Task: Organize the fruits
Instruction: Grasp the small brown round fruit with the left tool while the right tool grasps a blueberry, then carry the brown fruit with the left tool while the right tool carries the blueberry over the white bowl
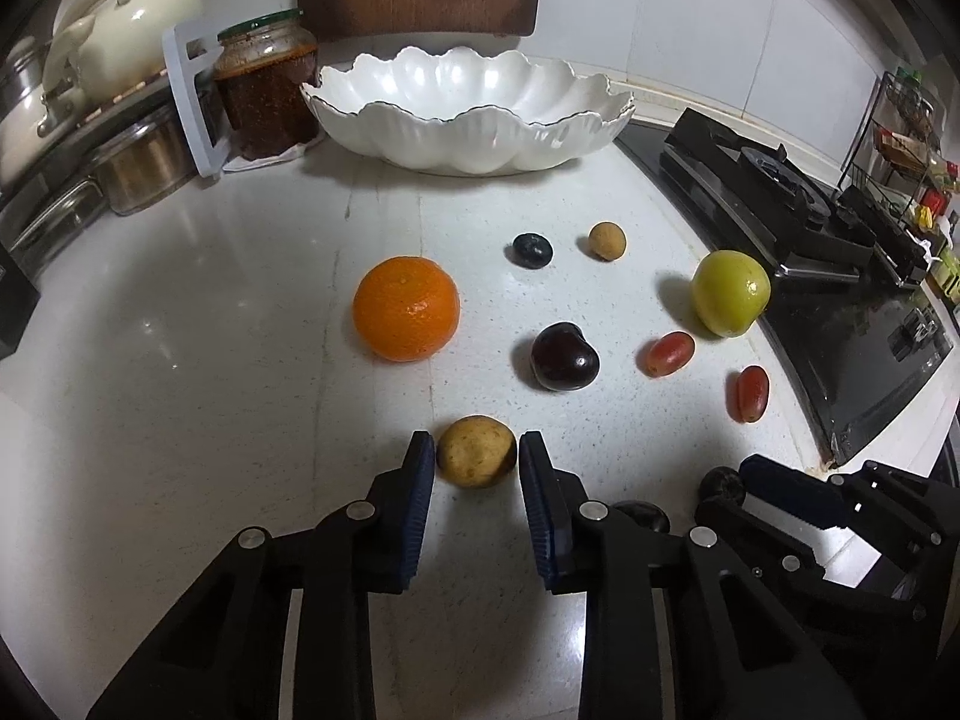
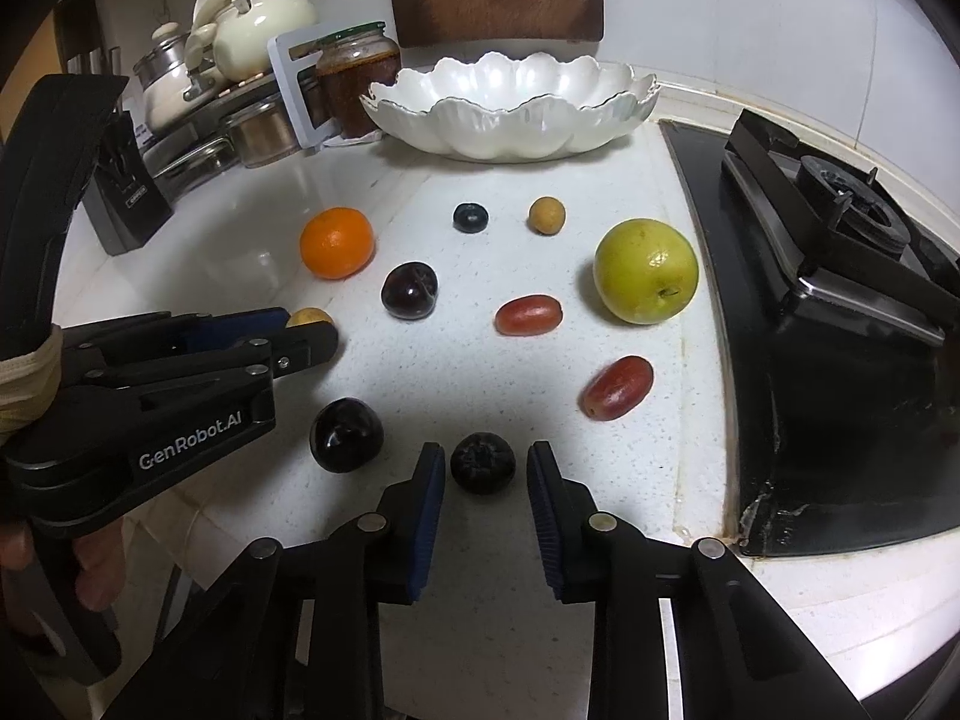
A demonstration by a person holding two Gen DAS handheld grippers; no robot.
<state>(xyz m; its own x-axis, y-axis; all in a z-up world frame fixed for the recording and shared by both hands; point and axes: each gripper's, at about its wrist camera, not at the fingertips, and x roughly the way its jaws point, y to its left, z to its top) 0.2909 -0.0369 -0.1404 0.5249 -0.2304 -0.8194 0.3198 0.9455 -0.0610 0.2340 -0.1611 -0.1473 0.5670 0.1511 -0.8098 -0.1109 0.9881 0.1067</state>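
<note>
Both grippers straddling fruit on a speckled white countertop [image 2: 420, 372].
Left gripper [image 1: 477, 453] spread around a tan longan [image 1: 477, 451]; right gripper [image 2: 485, 465] spread around a blueberry [image 2: 482, 462]; scalloped bowl [image 2: 510, 114] far, stove edge right.

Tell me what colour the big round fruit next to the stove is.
Yellowish green. The apple shows best in the right wrist view.
</note>
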